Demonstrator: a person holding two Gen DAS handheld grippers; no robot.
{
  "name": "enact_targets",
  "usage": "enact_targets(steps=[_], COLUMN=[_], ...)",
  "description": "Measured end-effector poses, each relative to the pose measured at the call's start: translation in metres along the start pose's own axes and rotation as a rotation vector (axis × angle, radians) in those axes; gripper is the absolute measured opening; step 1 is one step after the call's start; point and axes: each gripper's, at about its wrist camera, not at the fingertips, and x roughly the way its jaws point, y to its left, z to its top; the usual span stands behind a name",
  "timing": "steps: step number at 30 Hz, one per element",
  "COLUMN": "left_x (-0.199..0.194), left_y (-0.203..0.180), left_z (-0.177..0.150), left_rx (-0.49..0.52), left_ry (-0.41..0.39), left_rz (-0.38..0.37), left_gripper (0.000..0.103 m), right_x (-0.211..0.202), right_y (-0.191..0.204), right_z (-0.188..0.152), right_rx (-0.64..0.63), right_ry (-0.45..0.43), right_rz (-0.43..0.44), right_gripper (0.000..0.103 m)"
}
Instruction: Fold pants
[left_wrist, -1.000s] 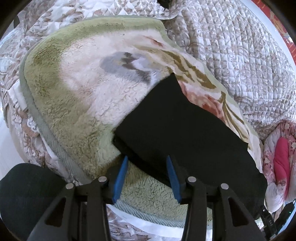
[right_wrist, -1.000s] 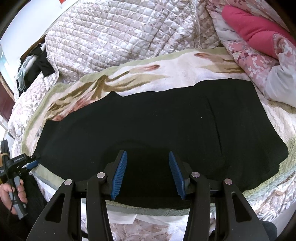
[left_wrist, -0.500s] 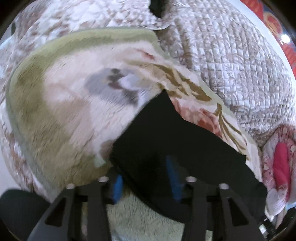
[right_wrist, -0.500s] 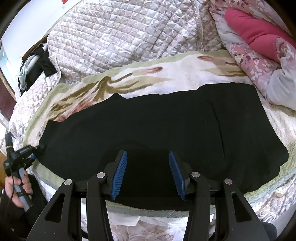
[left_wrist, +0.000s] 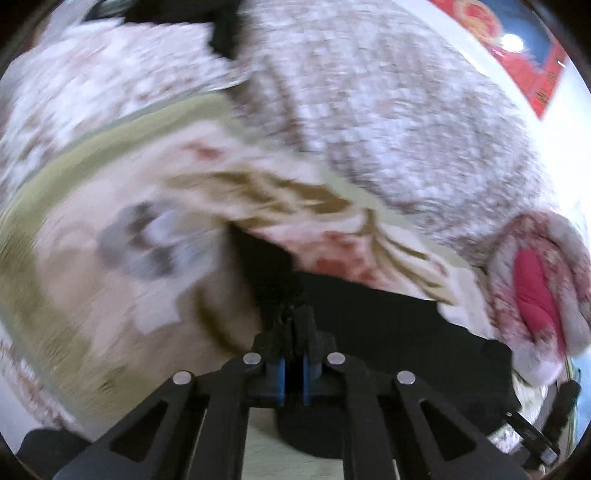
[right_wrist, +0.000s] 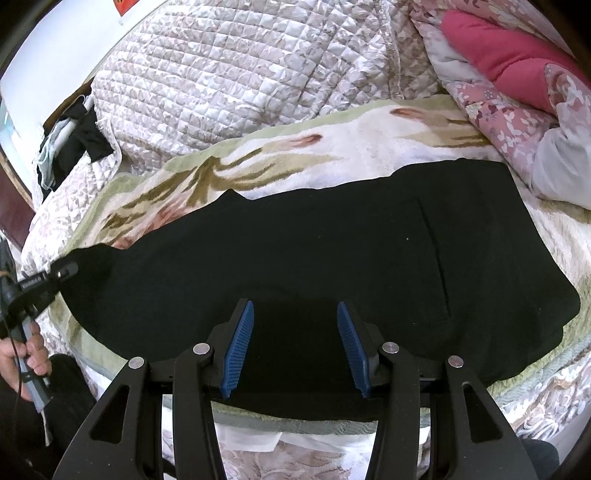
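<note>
Two grippers over the bed, and only one is working. The left gripper (left_wrist: 293, 328) has just been closing, and its jaws now pinch the leg end of the black pants (right_wrist: 314, 266) with cloth bunched between the pads. A second ago that end lay flat in front of the open jaws; now it is gathered and coming up off the fleece blanket (right_wrist: 369, 147), the view streaked with motion. To my eye the fold is starting, with that end to be carried across toward the waist. The right gripper (right_wrist: 295, 343) has not shifted: its jaws stand about half open over the near edge of the pants, holding nothing. The pants lie spread lengthwise ahead of those jaws.
</note>
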Motion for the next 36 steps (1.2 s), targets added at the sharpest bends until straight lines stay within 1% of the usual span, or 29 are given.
enact_targets(steps=[3, 7, 11, 13, 15, 18, 20, 23, 24, 26, 28, 30, 31, 34, 36], left_x=[0.006, 0.020, 0.035, 0.050, 0.067, 0.090, 0.090, 0.081, 0.078, 0.073, 0.061, 0.052, 0.047, 0.043, 0.044], left_y=[-0.040, -0.093, -0.140, -0.158, -0.168, -0.176, -0.175, -0.175, -0.175, -0.173, -0.164, -0.153, -0.146, -0.120, -0.103], left_z=[0.005, 0.000, -0.023, -0.042, -0.060, -0.087, -0.094, -0.088, -0.088, -0.087, -0.083, -0.076, -0.070, -0.055, -0.047], left_rx=[0.091, 0.187, 0.282, 0.318, 0.330, 0.355, 0.361, 0.352, 0.352, 0.355, 0.344, 0.323, 0.312, 0.279, 0.258], left_ry=[0.012, 0.049, 0.111, 0.176, 0.251, 0.342, 0.351, 0.352, 0.359, 0.372, 0.353, 0.314, 0.287, 0.220, 0.199], left_rz=[-0.079, -0.197, -0.307, -0.355, -0.388, -0.377, -0.375, -0.435, -0.454, -0.482, -0.512, -0.513, -0.492, -0.399, -0.331], left_gripper=[0.007, 0.007, 0.007, 0.007, 0.007, 0.007, 0.008, 0.009, 0.012, 0.025, 0.028, 0.031, 0.034, 0.034, 0.034], right_x=[-0.003, -0.009, -0.013, -0.012, -0.011, -0.009, -0.008, -0.003, 0.001, 0.005, 0.013, 0.020, 0.025, 0.051, 0.069], right_y=[-0.005, -0.013, -0.023, -0.028, -0.030, -0.029, -0.027, -0.024, -0.021, -0.016, -0.007, 0.001, 0.005, 0.016, 0.018], right_z=[0.000, -0.001, -0.002, -0.004, -0.005, -0.005, -0.004, -0.003, -0.002, 0.000, 0.003, 0.008, 0.011, 0.023, 0.031], right_rx=[0.009, 0.023, 0.047, 0.061, 0.069, 0.073, 0.069, 0.071, 0.071, 0.067, 0.052, 0.030, 0.021, -0.004, -0.004], right_ry=[-0.006, -0.016, -0.019, -0.015, -0.007, -0.002, -0.002, 0.007, 0.014, 0.023, 0.037, 0.046, 0.052, 0.087, 0.115], right_rz=[0.003, -0.002, -0.010, -0.011, -0.010, 0.000, 0.010, 0.039, 0.060, 0.097, 0.146, 0.184, 0.201, 0.247, 0.262], right_gripper=[0.048, 0.048, 0.048, 0.048, 0.048, 0.048, 0.048, 0.048, 0.048, 0.048, 0.048, 0.048, 0.048, 0.048, 0.048])
